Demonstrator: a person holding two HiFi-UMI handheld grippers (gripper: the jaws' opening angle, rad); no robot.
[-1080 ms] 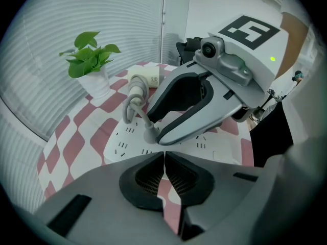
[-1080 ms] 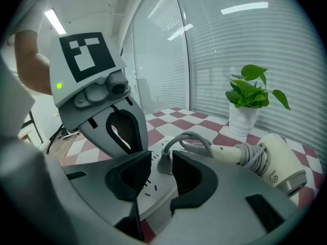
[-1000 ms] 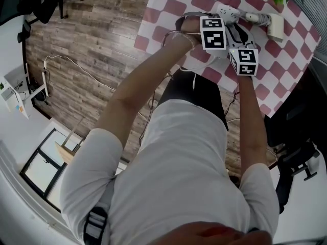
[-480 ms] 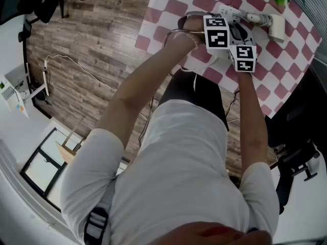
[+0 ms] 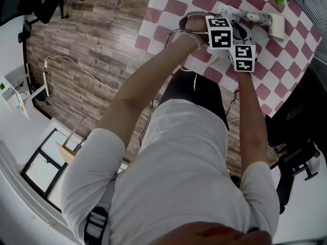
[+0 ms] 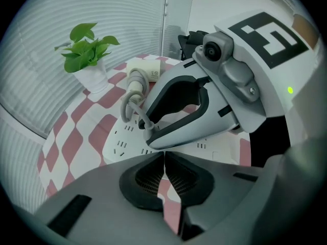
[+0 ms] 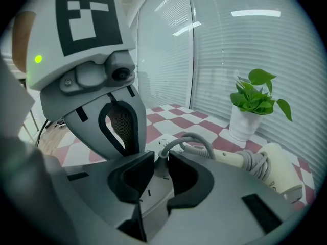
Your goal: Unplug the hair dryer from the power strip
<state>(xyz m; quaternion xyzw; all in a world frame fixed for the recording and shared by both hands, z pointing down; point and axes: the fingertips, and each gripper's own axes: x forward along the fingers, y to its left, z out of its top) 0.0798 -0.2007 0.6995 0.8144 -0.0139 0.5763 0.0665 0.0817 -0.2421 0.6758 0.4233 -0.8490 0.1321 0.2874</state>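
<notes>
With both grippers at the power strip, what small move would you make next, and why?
Probably draw the right gripper straight away from the power strip. Its jaws have just been closing and now seem to pinch the plug, which sits in its socket, while the left gripper, jaws together, stands by the strip.

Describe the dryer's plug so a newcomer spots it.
On the pink-checked table lies a white strip. A small grey plug stands in it. Every other socket in view is empty, and its cord loops to the dryer beside the plant.
</notes>
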